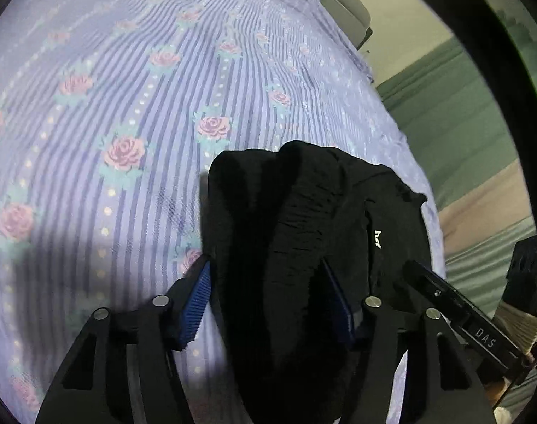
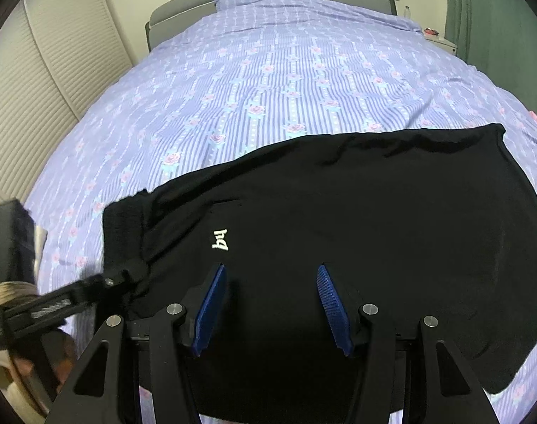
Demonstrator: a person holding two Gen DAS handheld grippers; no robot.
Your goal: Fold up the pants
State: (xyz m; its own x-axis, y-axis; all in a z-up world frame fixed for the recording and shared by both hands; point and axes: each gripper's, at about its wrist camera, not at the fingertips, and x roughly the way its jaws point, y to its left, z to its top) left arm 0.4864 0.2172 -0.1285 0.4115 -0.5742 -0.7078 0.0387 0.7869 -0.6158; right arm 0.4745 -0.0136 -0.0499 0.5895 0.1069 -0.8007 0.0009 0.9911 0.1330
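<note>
Black pants [image 2: 356, 219] with a small white logo [image 2: 220, 244] lie spread across the near part of the bed. In the left wrist view the pants' waistband end [image 1: 286, 233] is bunched between the blue pads of my left gripper [image 1: 268, 304], whose jaws stand wide around the cloth; I cannot tell if they pinch it. My left gripper also shows in the right wrist view [image 2: 123, 275] at the pants' left edge. My right gripper [image 2: 272, 300] is open, hovering over the pants' near edge, holding nothing.
The bed has a purple striped floral sheet [image 2: 268, 88] and a grey headboard [image 2: 183, 14]. A slatted white wardrobe [image 2: 49, 63] stands left. A green curtain [image 2: 487, 17] and a nightstand [image 2: 445, 44] are at the far right.
</note>
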